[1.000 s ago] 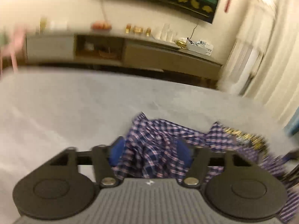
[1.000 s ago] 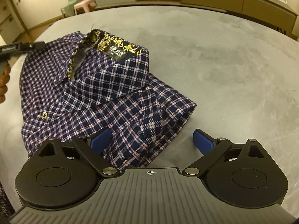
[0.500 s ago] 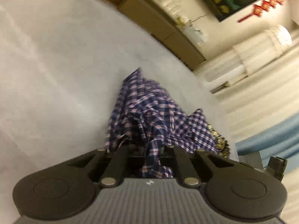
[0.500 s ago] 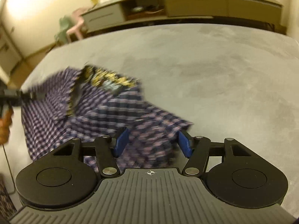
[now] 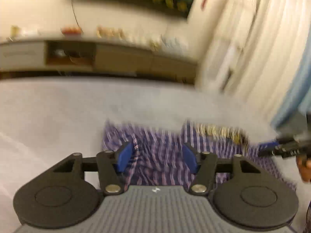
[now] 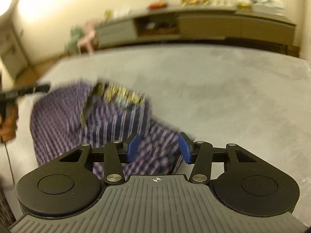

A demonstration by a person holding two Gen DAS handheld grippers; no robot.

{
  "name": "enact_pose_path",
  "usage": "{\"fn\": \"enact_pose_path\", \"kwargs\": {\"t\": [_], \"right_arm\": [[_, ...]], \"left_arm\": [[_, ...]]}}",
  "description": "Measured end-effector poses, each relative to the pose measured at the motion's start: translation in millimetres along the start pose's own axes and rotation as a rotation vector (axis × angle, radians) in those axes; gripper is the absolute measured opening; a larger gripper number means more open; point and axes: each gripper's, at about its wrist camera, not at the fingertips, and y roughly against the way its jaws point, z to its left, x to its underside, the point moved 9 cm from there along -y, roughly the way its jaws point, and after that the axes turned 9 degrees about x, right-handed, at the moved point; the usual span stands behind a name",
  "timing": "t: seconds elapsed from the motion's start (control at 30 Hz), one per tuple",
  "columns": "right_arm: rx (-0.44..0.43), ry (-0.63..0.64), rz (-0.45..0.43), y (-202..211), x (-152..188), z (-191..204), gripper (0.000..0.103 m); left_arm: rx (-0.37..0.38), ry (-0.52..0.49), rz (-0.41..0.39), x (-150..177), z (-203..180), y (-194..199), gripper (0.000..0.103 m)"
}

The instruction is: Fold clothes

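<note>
- The left hand-held gripper (image 5: 157,156) is opening, its blue pads apart with blurred plaid shirt (image 5: 161,155) cloth between them
- The shirt lies on the grey tabletop (image 5: 58,112), gold-patterned collar (image 5: 219,132) toward the right edge
- The right hand-held gripper (image 5: 269,147) reaches in at the right edge

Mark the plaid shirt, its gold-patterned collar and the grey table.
plaid shirt (image 6: 64,124), right wrist view, left body panel.
gold-patterned collar (image 6: 120,95), right wrist view, collar band.
grey table (image 6: 233,101), right wrist view, bare top.
</note>
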Motion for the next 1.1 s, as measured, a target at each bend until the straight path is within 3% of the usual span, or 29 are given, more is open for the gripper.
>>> {"fn": "enact_pose_path", "kwargs": {"t": [0.07, 0.1, 0.13, 0.2, 0.23, 0.3, 0.4, 0.43, 0.6, 0.73, 0.83, 1.03, 1.07, 1.1], "right_arm": [[0.064, 0.012, 0.028, -17.9, 5.8, -6.5, 0.049], [0.094, 0.012, 0.031, -25.0, 6.9, -11.2, 0.060], [0.115, 0.003, 0.028, -29.9, 6.5, -15.6, 0.066], [0.119, -0.044, -0.002, -29.9, 0.0, -22.2, 0.066], [0.115, -0.056, -0.026, -25.3, -3.9, -22.4, 0.066], [0.105, -0.072, -0.073, -16.1, -11.4, -21.3, 0.066], [0.075, -0.032, -0.127, -9.1, -20.8, -7.8, 0.084], [0.064, -0.027, -0.133, -11.2, -23.9, -3.1, 0.085], [-0.031, -0.134, -0.068, -47.2, -34.9, 5.5, 0.084], [-0.095, -0.213, -0.021, -64.3, -40.7, 8.7, 0.076], [-0.113, -0.205, -0.007, -67.5, -42.3, 16.0, 0.059], [-0.079, -0.130, 0.023, -76.4, -39.9, 25.6, 0.059], [-0.073, -0.113, 0.023, -76.6, -40.8, 25.7, 0.054], [-0.069, -0.092, 0.016, -74.0, -44.2, 24.9, 0.035]], "left_arm": [[-0.098, 0.004, 0.052, 14.3, 16.3, -14.2, 0.046], [-0.130, 0.025, 0.046, 16.8, 27.0, -11.5, 0.048], [-0.136, 0.070, 0.038, 16.8, 34.1, -9.4, 0.048], [-0.113, 0.161, 0.004, 11.2, 36.9, -2.0, 0.046], [-0.118, 0.160, -0.013, 6.4, 31.3, -1.8, 0.047], [-0.128, 0.122, -0.038, -1.6, 17.9, 2.8, 0.059], [-0.155, 0.052, -0.026, -3.4, 6.5, 0.9, 0.062], [-0.165, 0.019, -0.011, -3.4, 2.6, -3.7, 0.063], [-0.220, -0.235, 0.030, 13.9, -24.1, 0.2, 0.063], [-0.159, -0.405, 0.018, 9.8, -52.2, -17.2, 0.073], [-0.118, -0.355, 0.039, 4.6, -48.0, -42.1, 0.072], [-0.071, -0.322, 0.095, -5.0, -31.0, -78.7, 0.072], [-0.064, -0.312, 0.104, -4.8, -26.8, -82.8, 0.071], [-0.066, -0.308, 0.112, -3.5, -24.3, -86.2, 0.065]]}}
